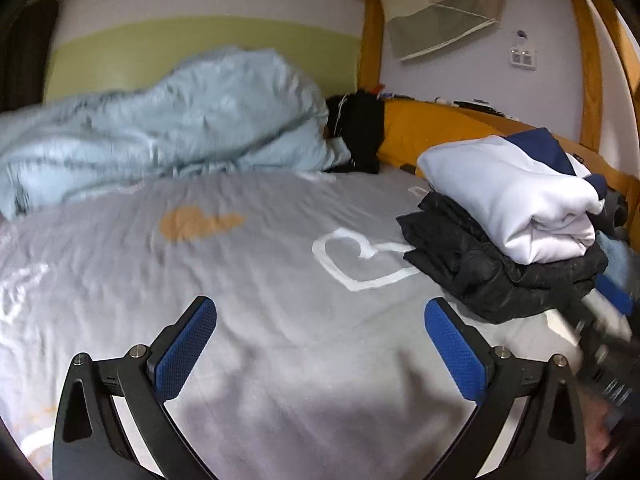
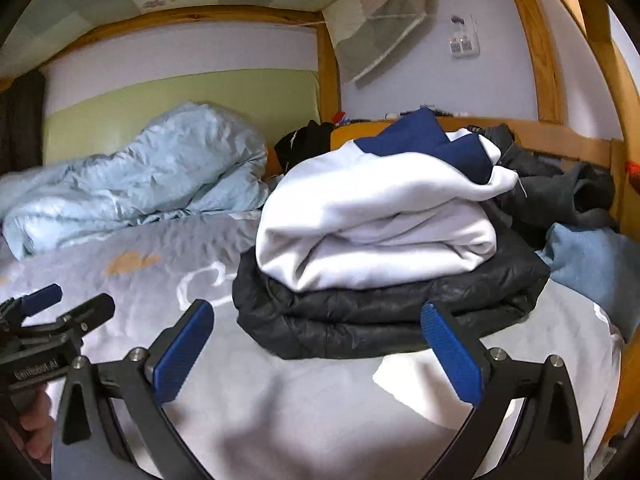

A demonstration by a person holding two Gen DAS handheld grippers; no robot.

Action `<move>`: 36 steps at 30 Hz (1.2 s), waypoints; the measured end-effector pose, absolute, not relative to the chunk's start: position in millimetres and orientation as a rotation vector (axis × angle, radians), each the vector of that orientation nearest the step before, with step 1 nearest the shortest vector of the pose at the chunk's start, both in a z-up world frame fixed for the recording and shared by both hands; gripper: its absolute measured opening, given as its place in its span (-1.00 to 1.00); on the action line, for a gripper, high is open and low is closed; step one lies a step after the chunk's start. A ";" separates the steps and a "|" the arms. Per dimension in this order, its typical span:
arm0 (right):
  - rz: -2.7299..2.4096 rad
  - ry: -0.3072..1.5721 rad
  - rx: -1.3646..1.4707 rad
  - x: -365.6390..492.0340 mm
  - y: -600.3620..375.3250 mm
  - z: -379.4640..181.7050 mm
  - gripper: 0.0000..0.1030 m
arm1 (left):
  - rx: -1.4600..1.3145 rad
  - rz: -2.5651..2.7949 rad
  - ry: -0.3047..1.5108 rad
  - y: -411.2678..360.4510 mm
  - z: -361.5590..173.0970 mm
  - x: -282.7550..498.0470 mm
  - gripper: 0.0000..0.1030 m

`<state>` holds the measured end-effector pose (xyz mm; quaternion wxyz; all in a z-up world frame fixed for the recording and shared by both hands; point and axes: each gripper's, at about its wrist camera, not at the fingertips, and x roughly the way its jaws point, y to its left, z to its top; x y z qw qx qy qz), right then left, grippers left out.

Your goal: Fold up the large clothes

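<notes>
while both jaws gape, white garment tops black jacket.

Crumpled pale-blue duvet, wall socket

White sweatshirt (folded) tops folded black jacket.

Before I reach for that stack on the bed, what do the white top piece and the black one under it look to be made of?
White garment: looks like a soft, matte knit, perhaps sweatshirt fleece; it folds in thick rounded rolls, with navy panels on top. Black garment: looks like a thin synthetic shell, possibly a light padded jacket; it has a faint sheen and fine crinkles. Both are guesses from appearance only.
</notes>
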<state>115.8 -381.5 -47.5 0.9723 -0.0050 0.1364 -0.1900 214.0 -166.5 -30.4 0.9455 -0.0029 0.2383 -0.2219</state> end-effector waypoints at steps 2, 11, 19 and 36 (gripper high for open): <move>-0.382 0.286 -0.008 116.5 -382.2 -48.6 1.00 | -0.027 -0.448 0.461 -161.8 -30.4 211.5 1.00; -0.383 0.273 -0.036 113.5 -378.5 -51.9 1.00 | 0.023 -0.442 0.398 -167.9 -24.8 197.9 1.00; -0.382 0.259 -0.071 109.8 -369.9 -54.7 1.00 | 0.025 -0.410 0.367 -165.3 -21.9 192.2 1.00; -0.378 0.274 -0.090 110.5 -367.2 -56.1 1.00 | 0.049 -0.394 0.337 -168.3 -20.6 186.3 1.00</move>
